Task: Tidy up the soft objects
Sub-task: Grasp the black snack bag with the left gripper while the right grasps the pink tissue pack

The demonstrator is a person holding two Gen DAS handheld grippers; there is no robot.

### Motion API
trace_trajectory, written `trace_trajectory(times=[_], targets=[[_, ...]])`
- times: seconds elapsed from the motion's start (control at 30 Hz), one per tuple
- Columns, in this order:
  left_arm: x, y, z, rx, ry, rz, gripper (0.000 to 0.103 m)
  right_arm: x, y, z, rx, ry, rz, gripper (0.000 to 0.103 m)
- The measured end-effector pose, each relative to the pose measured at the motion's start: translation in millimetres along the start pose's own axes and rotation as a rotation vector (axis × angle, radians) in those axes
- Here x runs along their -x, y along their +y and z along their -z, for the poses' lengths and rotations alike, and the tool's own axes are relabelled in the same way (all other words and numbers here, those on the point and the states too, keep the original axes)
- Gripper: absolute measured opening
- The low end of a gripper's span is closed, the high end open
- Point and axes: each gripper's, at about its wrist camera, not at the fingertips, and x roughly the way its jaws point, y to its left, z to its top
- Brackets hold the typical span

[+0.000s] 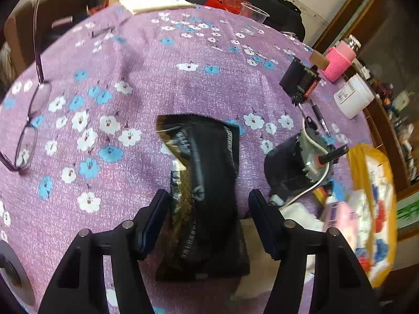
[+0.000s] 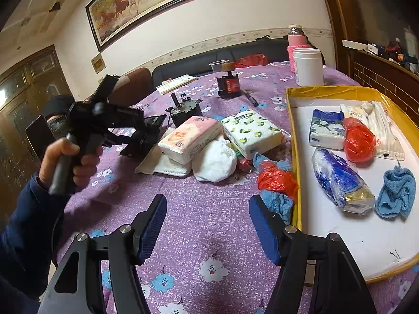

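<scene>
In the left wrist view my left gripper (image 1: 208, 219) is open, with a black foil packet (image 1: 207, 183) lying on the purple cloth between its fingers; I cannot tell whether they touch it. In the right wrist view my right gripper (image 2: 208, 222) is open and empty above the cloth. Ahead of it lie a pink tissue pack (image 2: 191, 137), a green-patterned tissue pack (image 2: 251, 132), a white bundle (image 2: 214, 161), a red plastic bag (image 2: 276, 178) and a blue knit cloth (image 2: 280, 202). The yellow-rimmed tray (image 2: 294, 136) at right holds several soft items. The left gripper (image 2: 142, 138) shows at far left.
Glasses (image 1: 28, 130) lie at the left of the table. A motor with wires (image 1: 301, 159), a black device (image 1: 298, 78), a pen (image 1: 319, 117), a white jar (image 2: 307, 66), a pink-sleeved bottle (image 2: 296, 44), a plastic cup (image 1: 255, 13) and a notepad (image 1: 154, 2) stand further back.
</scene>
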Motion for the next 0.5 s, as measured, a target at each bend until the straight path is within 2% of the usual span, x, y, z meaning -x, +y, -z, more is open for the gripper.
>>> trace_trajectory(times=[0.07,0.1,0.23,0.33,0.4,0.5], targets=[[-0.1,-3.5,2.3,-0.029,-0.020,-0.030,0.045,-0.7,0.6,-0.2,0.002,0.005,0.007,0.070],[0.5,-3.9,3.5,-0.038,-0.030,-0.037,0.044,-0.8,1.7,-0.3,0.005,0.007,0.012,0.070],[8.7,-2.9,7.2,-0.036,-0.086,-0.040,0.041,-1.9,12.6,-8.9,0.033,0.003,0.023,0.070],[25.1,-8.5,10.4,-0.055,-0.164,-0.032,0.041,-7.9,24.5,-27.3,0.009,0.008,-0.024,0.070],[36.5,-12.0,12.5,-0.067,-0.223,-0.032,0.041,-16.9,32.4,-39.7,0.000,0.019,-0.029,0.076],[51.3,-14.6,15.5,-0.076,-0.294,-0.034,0.041,-42.0,42.7,-60.5,-0.038,0.060,0.003,0.077]])
